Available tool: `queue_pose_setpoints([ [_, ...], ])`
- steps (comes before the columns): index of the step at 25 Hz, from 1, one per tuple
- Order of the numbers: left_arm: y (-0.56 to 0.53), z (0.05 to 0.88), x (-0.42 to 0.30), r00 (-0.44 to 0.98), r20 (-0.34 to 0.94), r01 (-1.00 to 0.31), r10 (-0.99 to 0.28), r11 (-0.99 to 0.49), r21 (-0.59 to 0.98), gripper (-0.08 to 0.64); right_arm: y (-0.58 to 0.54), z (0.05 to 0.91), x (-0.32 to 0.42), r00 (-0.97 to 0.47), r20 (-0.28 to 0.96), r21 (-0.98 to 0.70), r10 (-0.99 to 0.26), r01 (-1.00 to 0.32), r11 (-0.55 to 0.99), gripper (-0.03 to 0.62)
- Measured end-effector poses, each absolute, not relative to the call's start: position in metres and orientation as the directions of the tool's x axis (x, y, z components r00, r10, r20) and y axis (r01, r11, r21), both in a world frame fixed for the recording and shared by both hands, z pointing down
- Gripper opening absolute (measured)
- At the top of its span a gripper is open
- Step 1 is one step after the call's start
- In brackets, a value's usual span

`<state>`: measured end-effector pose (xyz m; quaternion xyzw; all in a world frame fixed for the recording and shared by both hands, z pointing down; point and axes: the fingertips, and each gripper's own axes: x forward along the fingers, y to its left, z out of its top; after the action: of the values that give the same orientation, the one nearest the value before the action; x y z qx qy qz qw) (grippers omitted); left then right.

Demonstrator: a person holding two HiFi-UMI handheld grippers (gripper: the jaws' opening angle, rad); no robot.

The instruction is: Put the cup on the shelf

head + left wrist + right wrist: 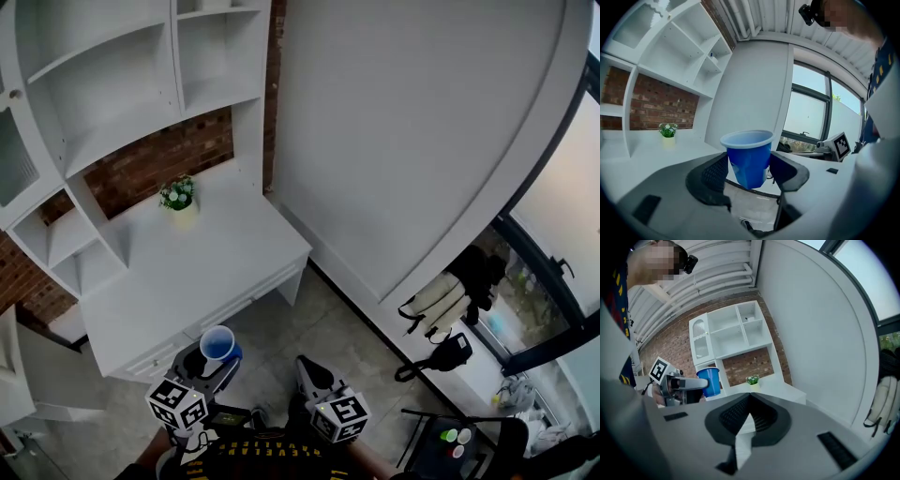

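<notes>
Blue cup (749, 157) upright, clamped in my left gripper (750, 174), just off the desk's (216, 253) front edge. My right gripper (749, 398) is closed and empty. Clipping a shelf (122, 131) board while lifting could knock the cup loose.

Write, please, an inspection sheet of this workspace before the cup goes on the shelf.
Surface: white desk, only a small potted plant on it, near the back.
Job's things: blue cup upright, held in the air in front of the desk; white shelf unit above the desk.
Clutter: pale backpack by the window.
Grippers: left tongs shut on the blue cup; right tongs shut, nothing between them.
Cables: nothing seen.
Surroundings: brick wall, curved white wall, tiled floor.
</notes>
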<state>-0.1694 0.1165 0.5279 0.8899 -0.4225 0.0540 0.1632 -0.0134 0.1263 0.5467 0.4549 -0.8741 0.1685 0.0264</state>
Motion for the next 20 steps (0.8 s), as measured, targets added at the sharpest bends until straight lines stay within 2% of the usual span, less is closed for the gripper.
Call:
queue_pose_setpoints([
  [6, 0.069, 0.523, -0.148, 0.587, 0.241, -0.808, -0.773, -0.545, 0.223, 0.278, 0.069, 0.548, 0.014, -0.625, 0.167, -0.312, -0.763, -0.767, 0.560, -0.008],
  [20, -0.060, 0.479, -0.101, 0.439, 0.192, -0.898, -0.878, -0.421, 0.129, 0.278, -0.075, 0.526, 0.082, -0.717, 0.129, -0.277, -0.685, -0.690, 0.669, -0.008],
])
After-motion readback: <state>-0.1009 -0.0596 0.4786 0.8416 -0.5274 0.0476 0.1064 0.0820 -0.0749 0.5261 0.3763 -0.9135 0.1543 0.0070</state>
